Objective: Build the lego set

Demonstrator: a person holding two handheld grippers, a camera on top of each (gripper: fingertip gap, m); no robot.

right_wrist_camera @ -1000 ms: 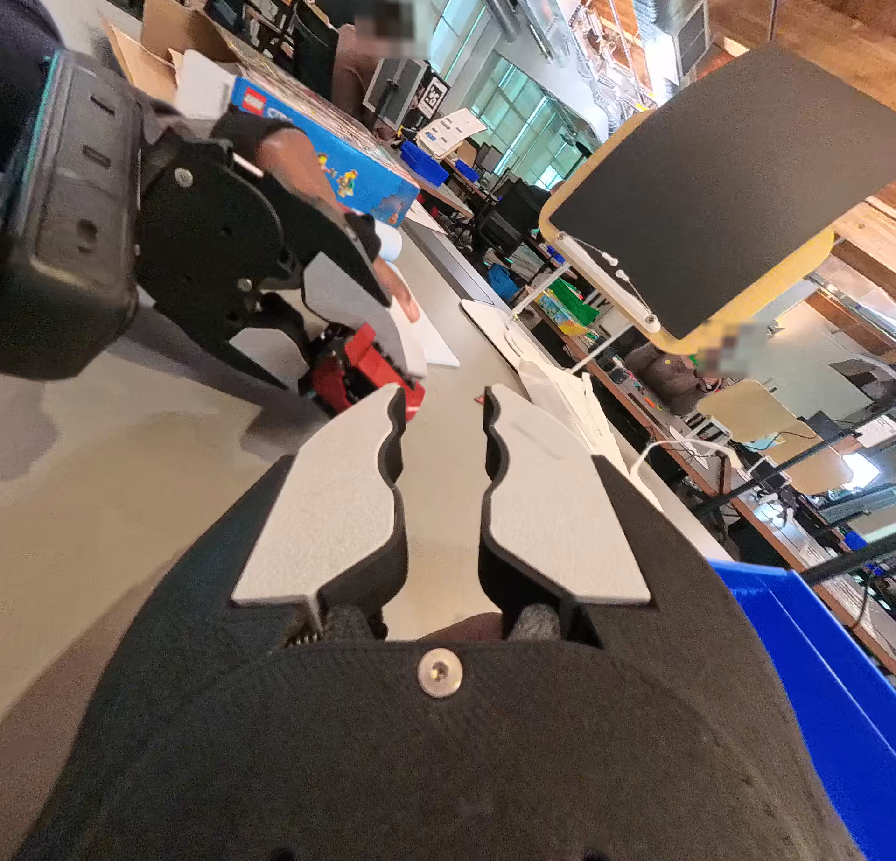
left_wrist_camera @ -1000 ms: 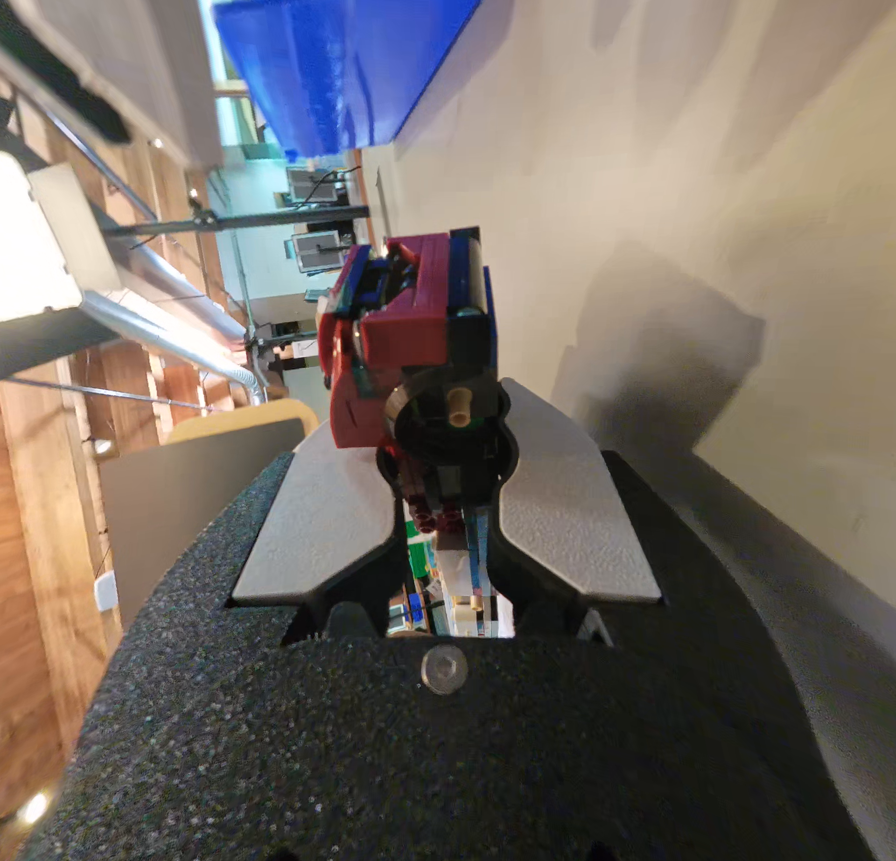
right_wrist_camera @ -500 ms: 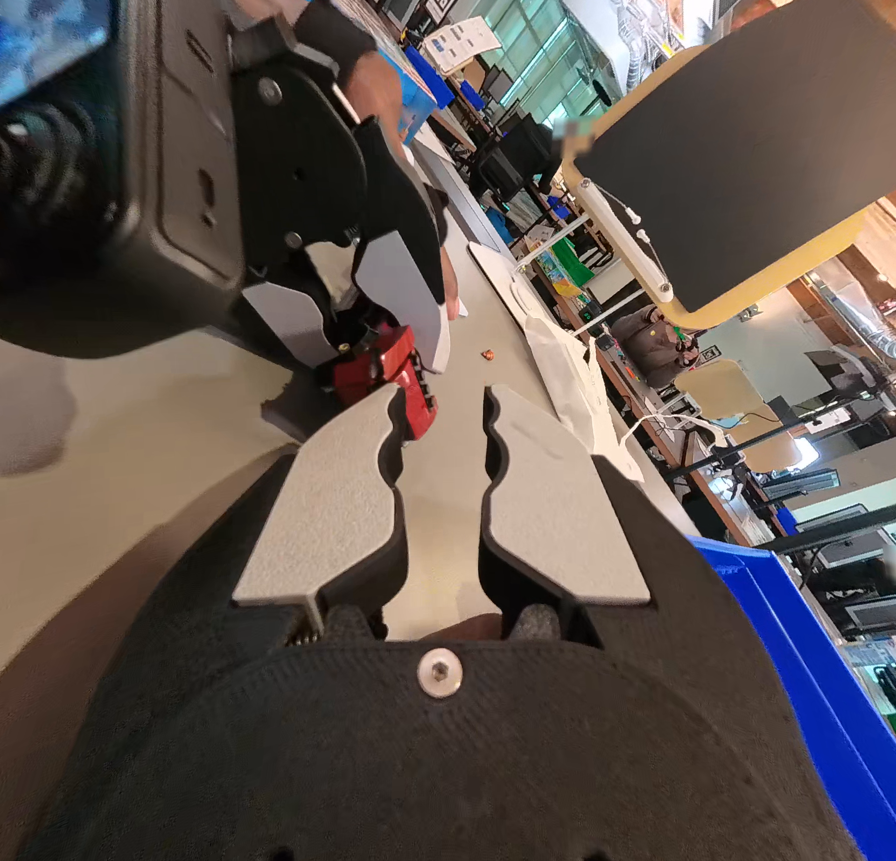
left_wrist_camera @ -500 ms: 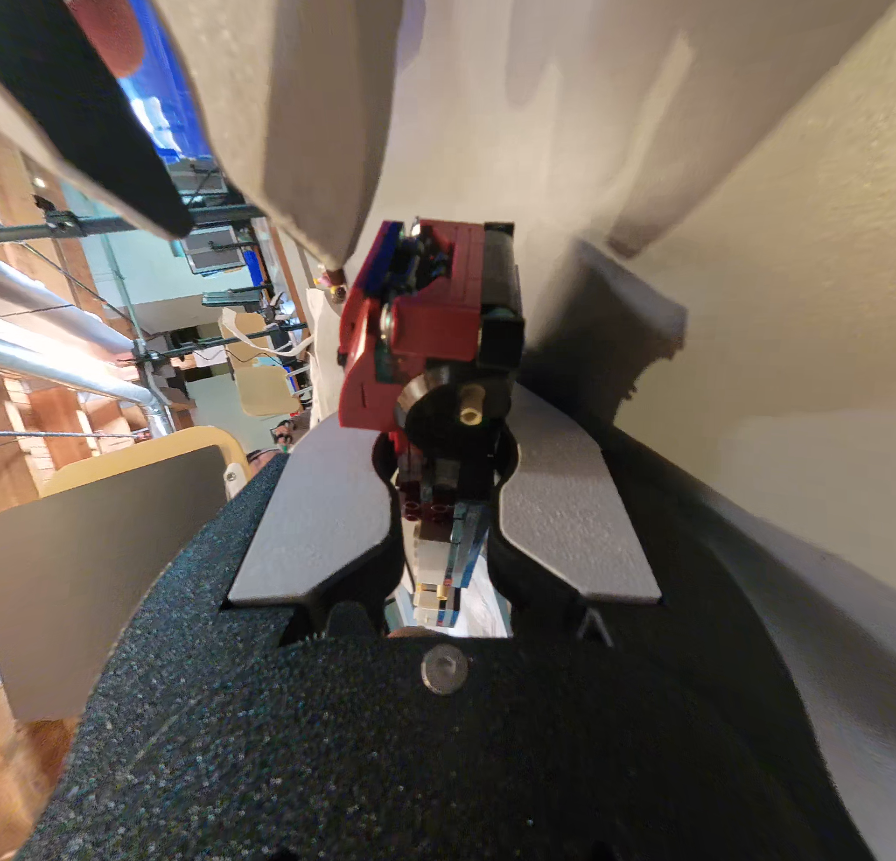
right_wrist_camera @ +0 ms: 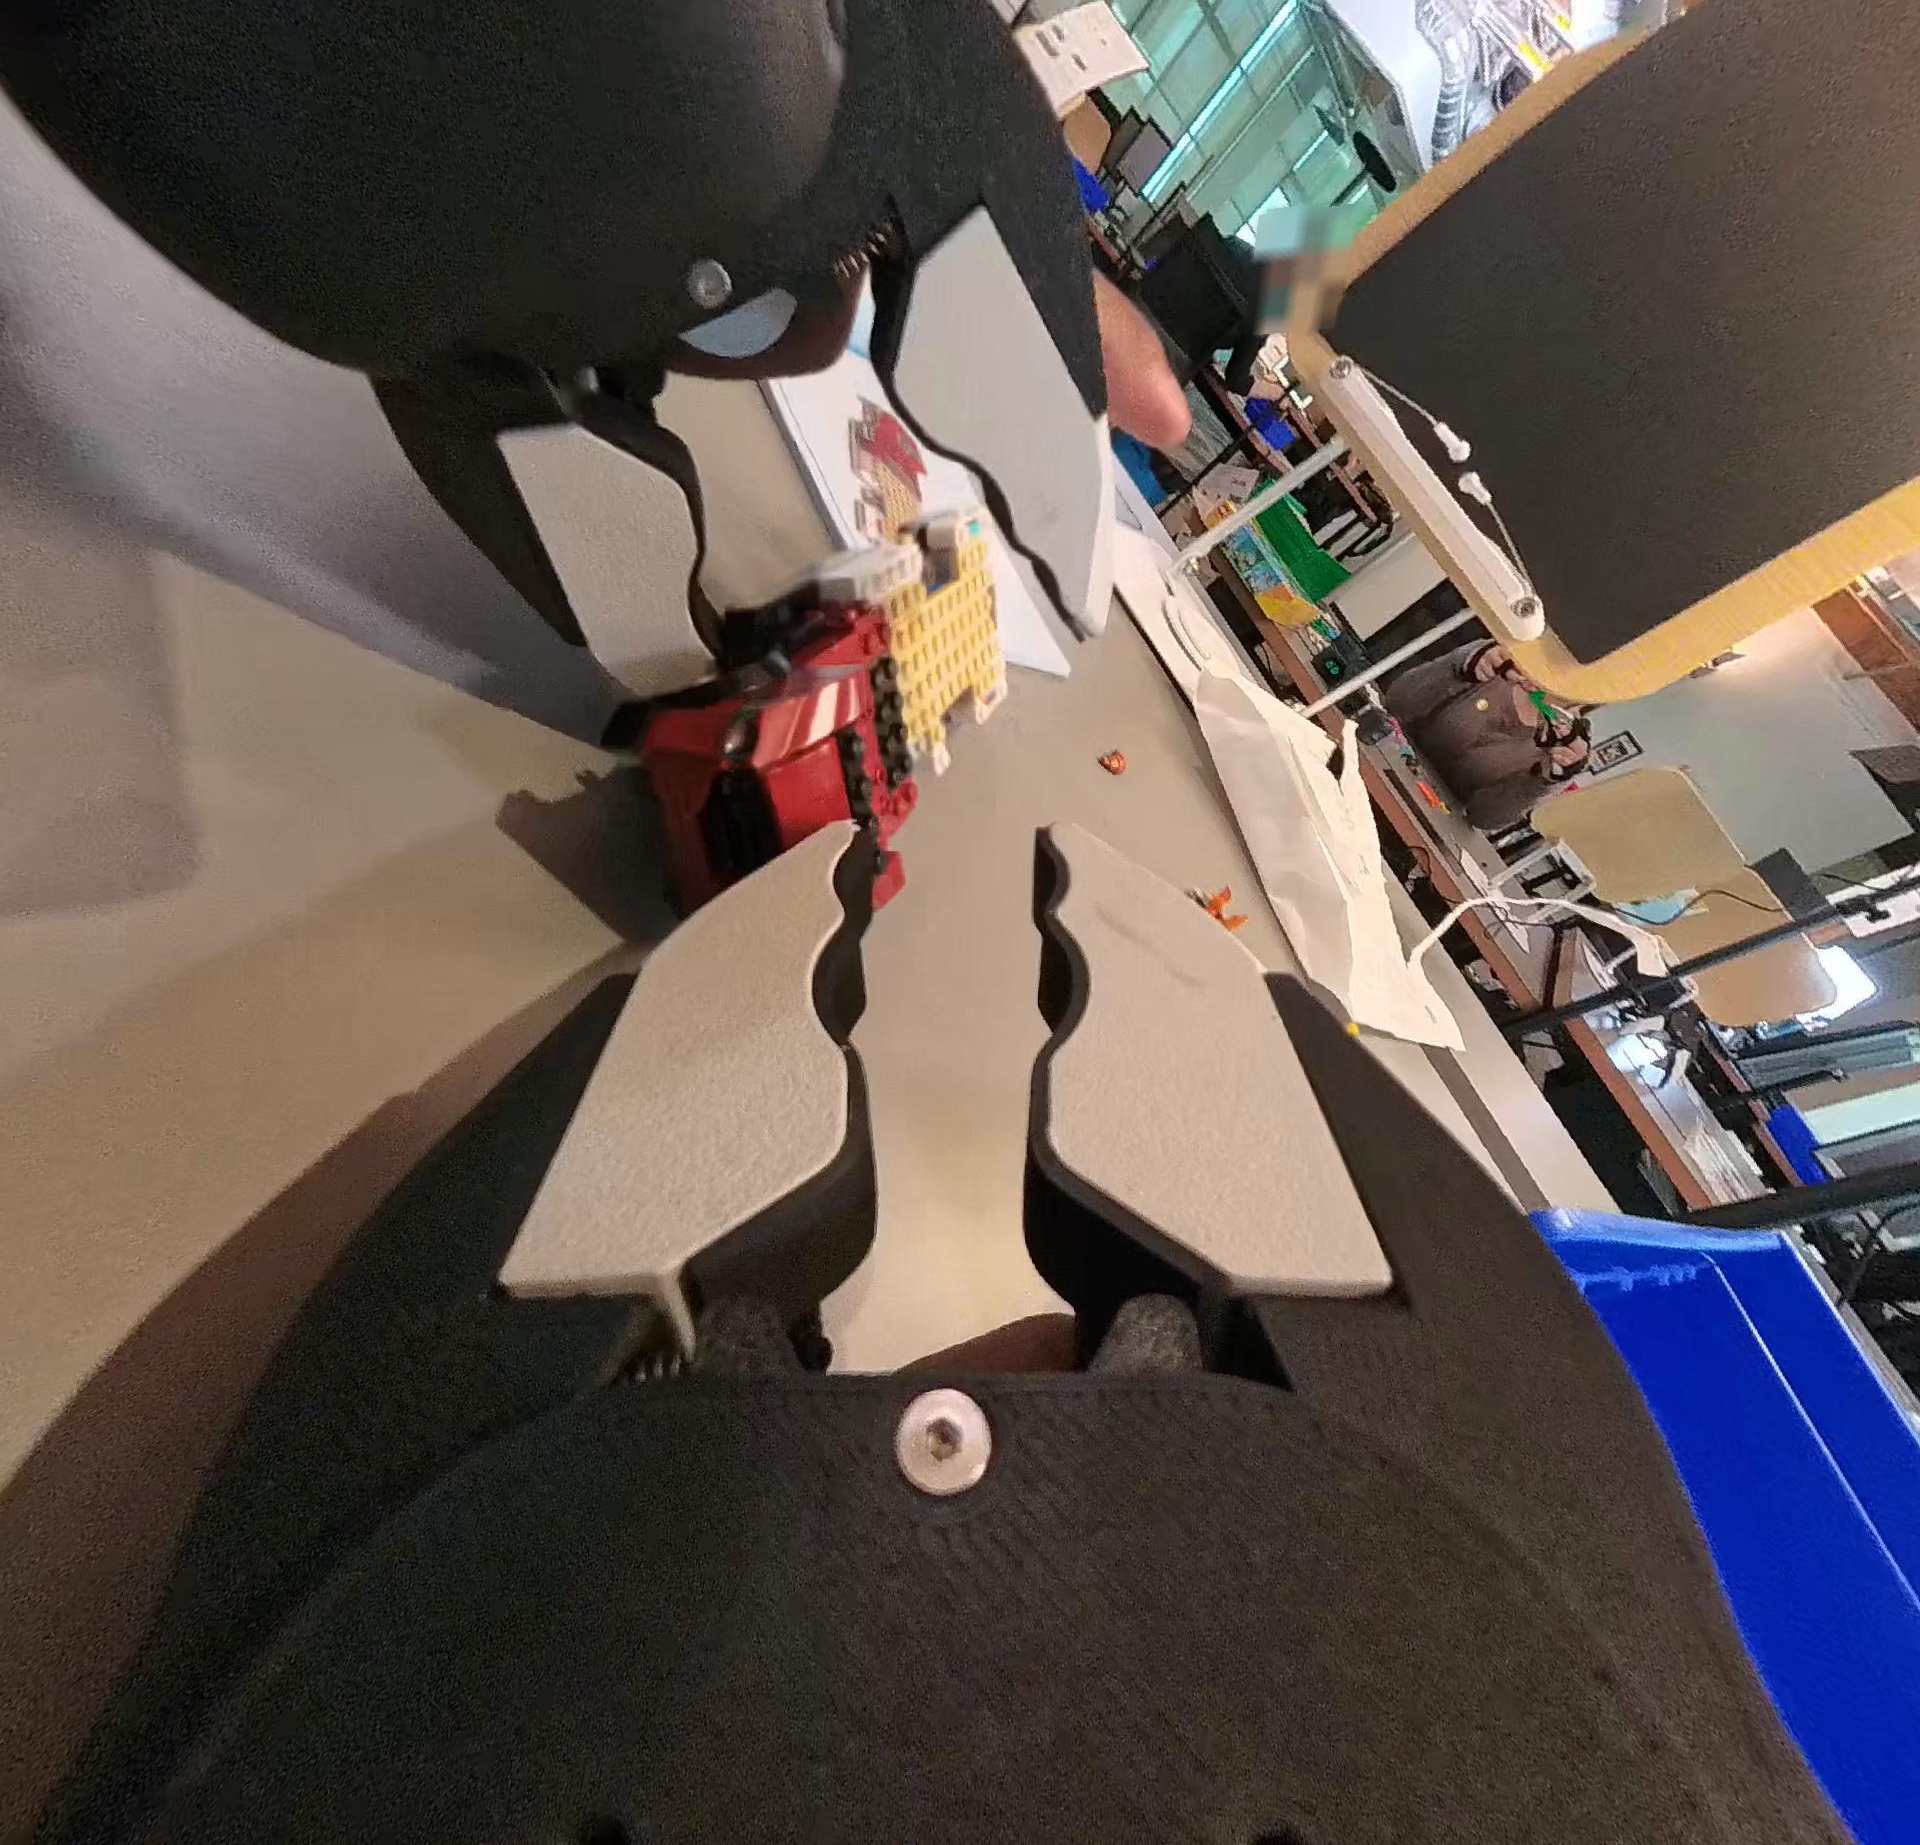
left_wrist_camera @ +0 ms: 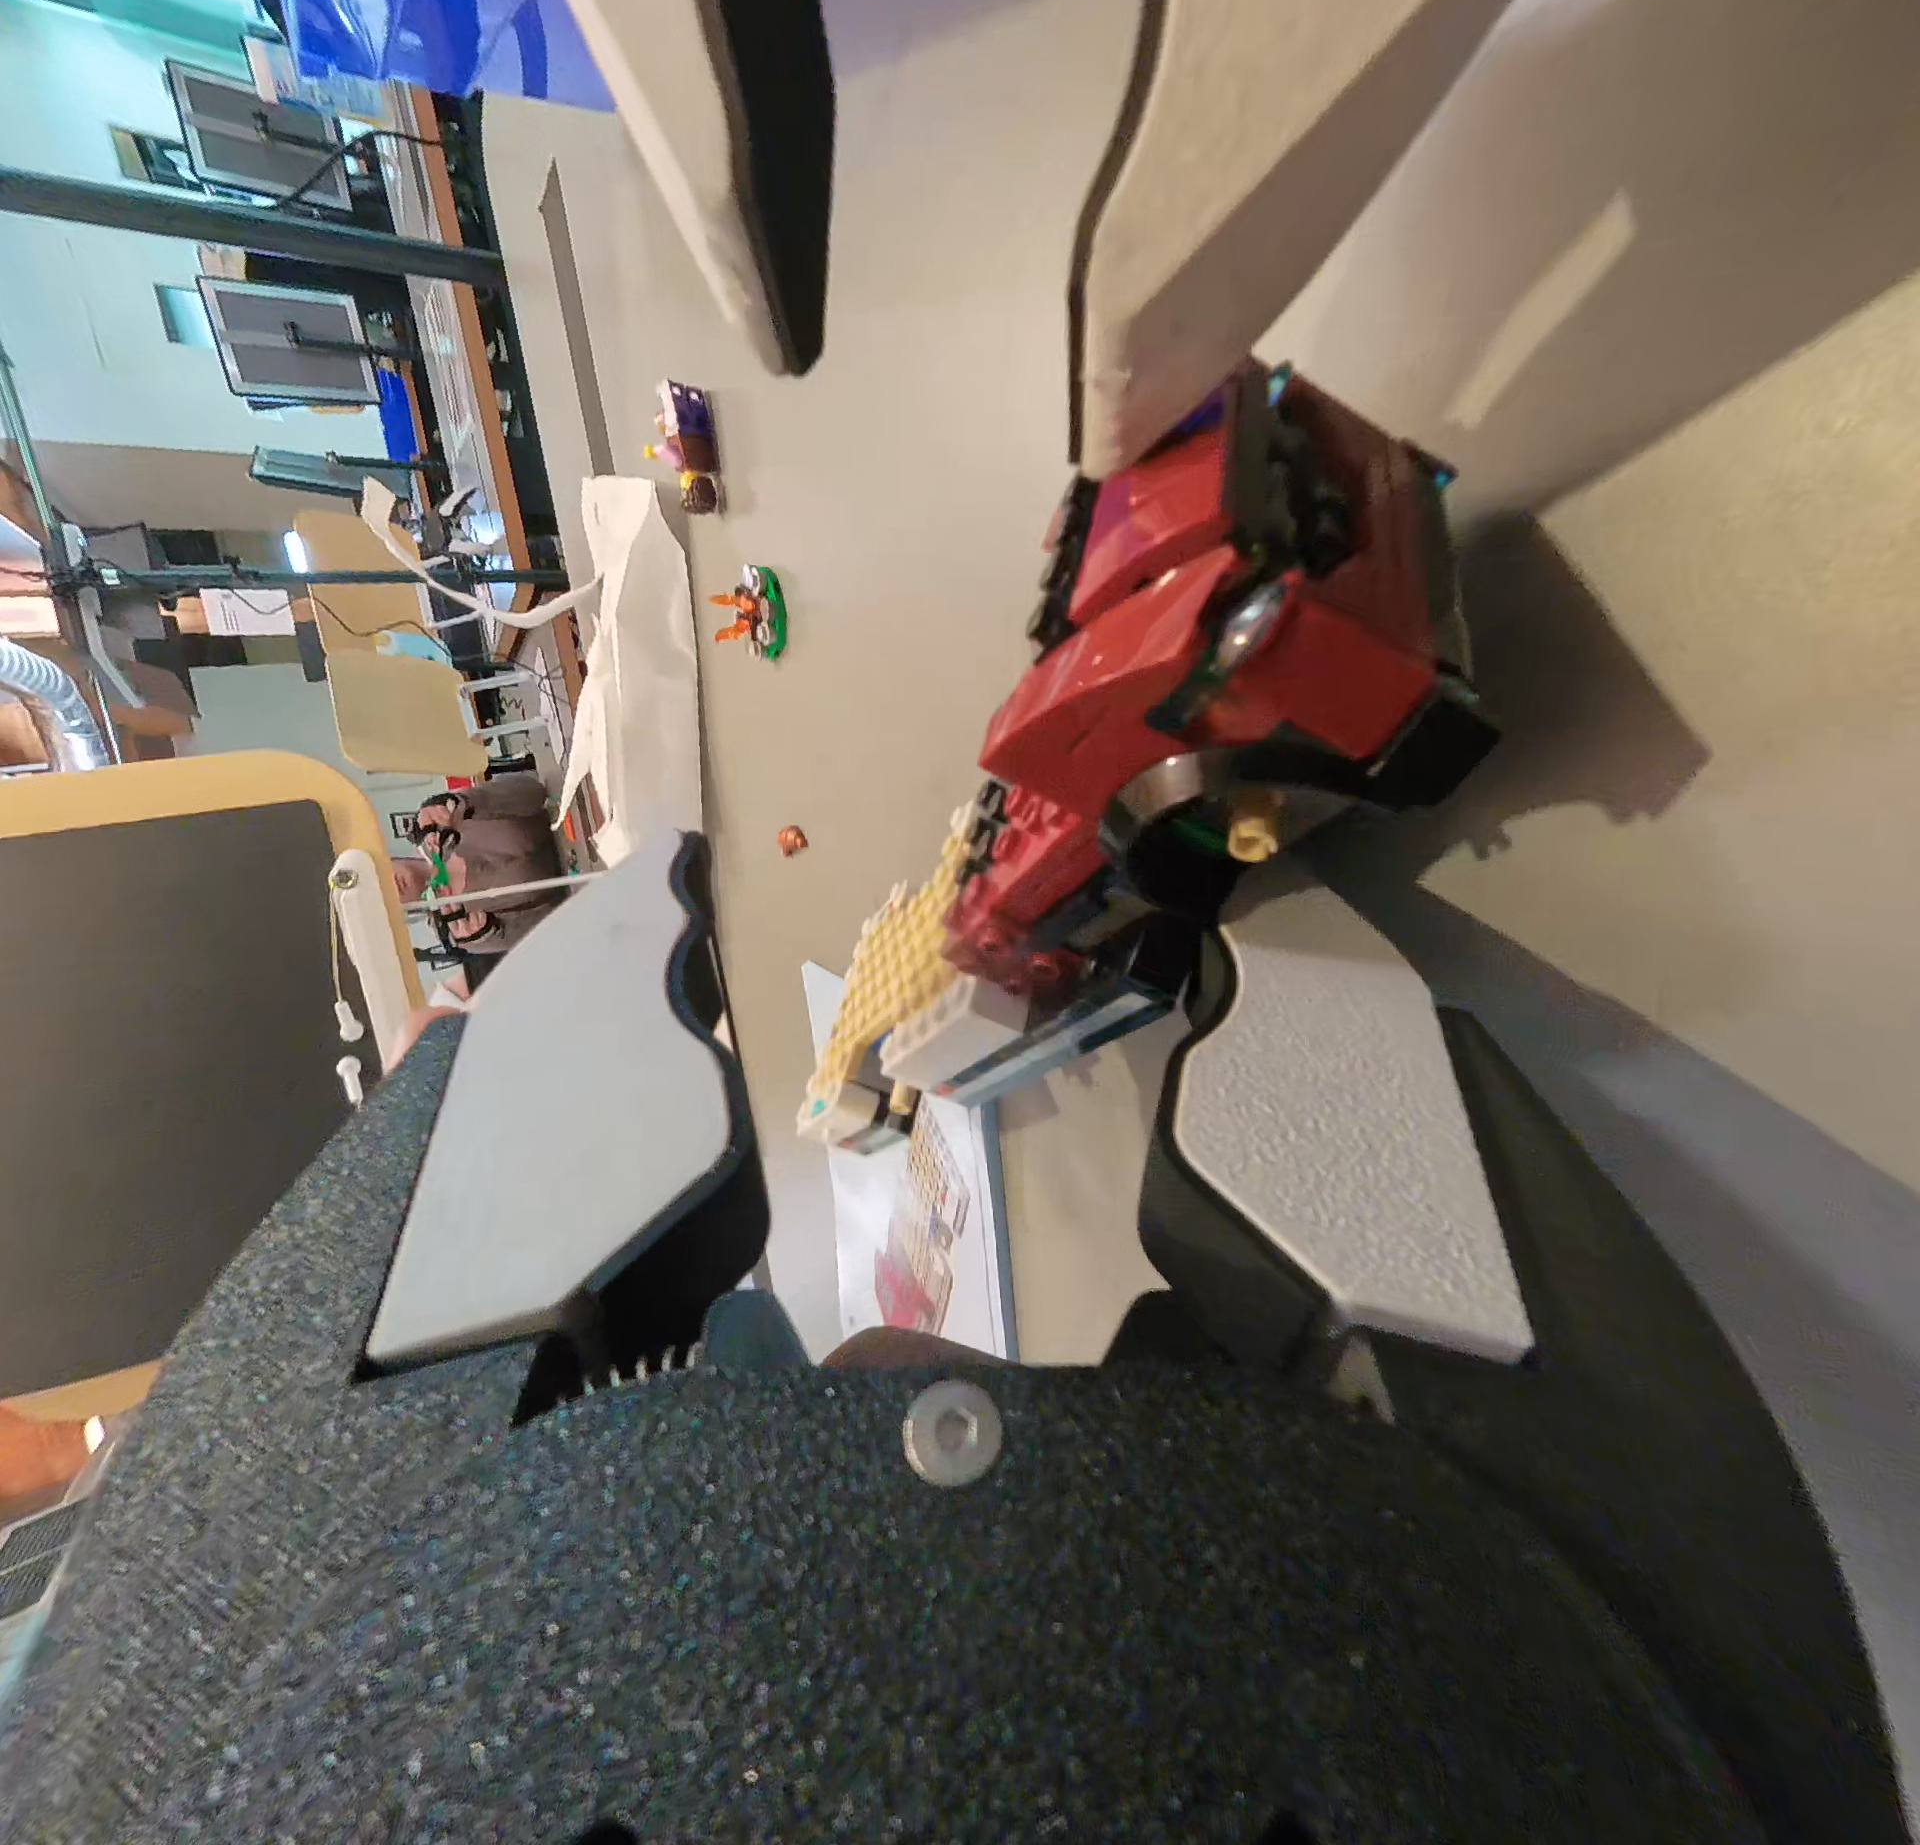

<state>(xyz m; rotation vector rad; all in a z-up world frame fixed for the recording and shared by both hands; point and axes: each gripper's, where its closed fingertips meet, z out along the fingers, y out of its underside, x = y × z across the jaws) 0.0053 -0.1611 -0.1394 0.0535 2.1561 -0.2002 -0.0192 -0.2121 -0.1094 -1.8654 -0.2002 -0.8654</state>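
The lego build is a red truck with black parts and a tan studded plate at its back. It rests on the grey table. My left gripper is wide open around the truck's rear. One of its fingers is beside the black wheel part and the other stands well clear. In the right wrist view the truck lies just ahead and left of my right gripper, which is partly open with nothing between its pads. One of my right gripper's fingers touches the truck's cab.
An instruction booklet lies under the truck's rear. A minifigure, a green piece with orange flames and a small brown piece lie farther off. A white paper bag and a blue bin are on the right.
My left gripper was shut on the truck's rear and has opened wide, letting it go. The truck now rests tilted on the table. My right gripper has moved in close to the cab.
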